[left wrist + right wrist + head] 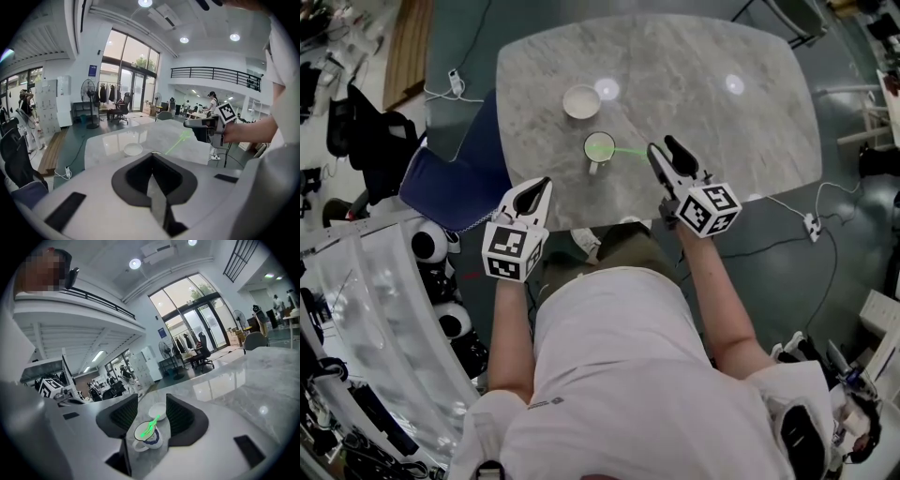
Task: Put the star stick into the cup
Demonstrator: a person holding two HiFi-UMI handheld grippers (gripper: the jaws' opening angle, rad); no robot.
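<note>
- Fingers [180, 416] of the right gripper [151, 401] stand wide apart, empty; that view shows the star stick [149, 426] leaning inside the cup [152, 439].
- Left gripper [152, 159] fingers [133, 176] are closed, empty; its body mostly hides the cup.

Grey marble table [722, 141]: cup [600, 160], white bowl [580, 101] near.

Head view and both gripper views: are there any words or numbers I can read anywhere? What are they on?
Nothing here can be read as words or numbers.
Marker cubes: black-and-white square patterns only, no letters.
Blue sign beside the glass doors: too small to read.
Small mark on the white shirt: too blurred to read.
Cup: blue marking low on its side, not readable.
</note>
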